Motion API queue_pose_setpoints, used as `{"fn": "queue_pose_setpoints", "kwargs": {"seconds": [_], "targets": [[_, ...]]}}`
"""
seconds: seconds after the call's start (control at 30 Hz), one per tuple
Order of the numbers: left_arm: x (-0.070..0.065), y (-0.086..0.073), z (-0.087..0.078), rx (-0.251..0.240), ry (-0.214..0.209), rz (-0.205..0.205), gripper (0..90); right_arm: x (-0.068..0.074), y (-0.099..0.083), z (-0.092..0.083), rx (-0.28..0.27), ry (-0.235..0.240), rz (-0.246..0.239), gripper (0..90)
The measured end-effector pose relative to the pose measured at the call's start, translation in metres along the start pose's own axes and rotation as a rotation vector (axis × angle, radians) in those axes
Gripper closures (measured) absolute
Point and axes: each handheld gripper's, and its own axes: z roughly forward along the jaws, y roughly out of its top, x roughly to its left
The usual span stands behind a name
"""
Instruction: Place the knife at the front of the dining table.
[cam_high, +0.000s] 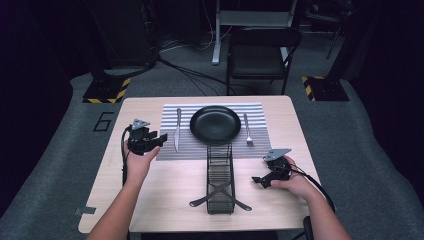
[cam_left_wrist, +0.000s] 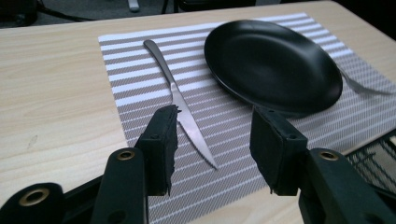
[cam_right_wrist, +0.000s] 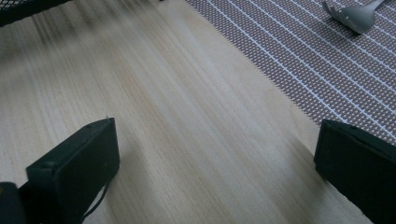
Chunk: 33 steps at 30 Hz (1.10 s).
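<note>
Left of the plate, place: the knife (cam_high: 177, 129) lies flat on the striped placemat (cam_high: 255, 136), left of centre in the high view, beside the black plate (cam_high: 215, 124) and apart from its rim.
Knife, long axis: it runs up and down the high view, parallel to the mat's left edge; in the left gripper view the handle points to the upper left of the frame and the blade tip to the lower middle.
Knife from left tool: the left tool (cam_high: 151, 140) sits just to the picture's left of the knife, over the mat's left edge; the blade tip falls in the gap between its jaws, farther off on the mat.
Left tool, state: jaws spread with nothing between the pads.
Nearer hand: the left hand (cam_high: 139, 161), by a clear margin, I judge.
Right tool, place: the right tool (cam_high: 261, 180) rests over bare table (cam_high: 165, 185) at the lower right, well apart from the knife.
Right tool, state: jaws spread wide, holding nothing.
Other things: a fork (cam_high: 247, 130) lies right of the plate; a wire basket (cam_high: 220, 180) stands below the plate.
</note>
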Motion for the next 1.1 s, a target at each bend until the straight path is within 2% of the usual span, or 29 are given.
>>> {"fn": "queue_pose_setpoints", "kwargs": {"seconds": [0.13, 0.4, 0.5, 0.6, 0.7, 0.83, 0.9, 0.97, 1.0, 1.03, 1.1], "targets": [[0.000, -0.009, -0.006, 0.013, -0.022, 0.003, 49.9, 0.000, 0.000, 0.000, 0.000, 0.000, -0.001, 0.0], [0.002, -0.036, -0.013, 0.041, -0.039, 0.020, 48.2, 0.000, 0.000, 0.000, 0.000, 0.000, 0.000, 0.0], [0.005, -0.046, -0.012, 0.037, -0.044, 0.025, 47.8, 0.000, 0.000, 0.000, 0.000, 0.000, 0.000, 0.0], [0.010, -0.057, -0.009, 0.045, -0.049, 0.054, 47.2, 0.000, 0.000, 0.000, 0.000, 0.000, 0.000, 0.0], [0.016, -0.070, -0.005, 0.054, -0.044, 0.043, 47.2, 0.000, 0.000, 0.000, 0.001, -0.002, 0.001, 0.0], [0.021, -0.081, -0.003, 0.064, -0.059, 0.055, 47.3, 0.000, 0.000, 0.000, 0.001, -0.002, 0.001, 0.0], [0.023, -0.086, -0.001, 0.071, -0.062, 0.069, 48.6, 0.000, 0.000, 0.000, 0.001, -0.002, 0.001, 0.0], [0.023, -0.088, 0.000, 0.101, -0.060, 0.106, 50.2, 0.001, 0.000, 0.000, 0.001, -0.003, 0.004, 0.0], [0.022, -0.089, 0.000, 0.093, -0.064, 0.126, 50.4, 0.000, 0.000, 0.000, 0.001, -0.003, 0.001, 0.0], [0.022, -0.091, 0.000, 0.074, -0.074, 0.128, 51.0, 0.001, 0.000, 0.000, 0.002, -0.003, 0.004, 0.0], [0.021, -0.093, 0.001, 0.082, -0.095, 0.132, 53.0, 0.000, 0.000, 0.000, 0.001, -0.003, 0.002, 0.0]]}}
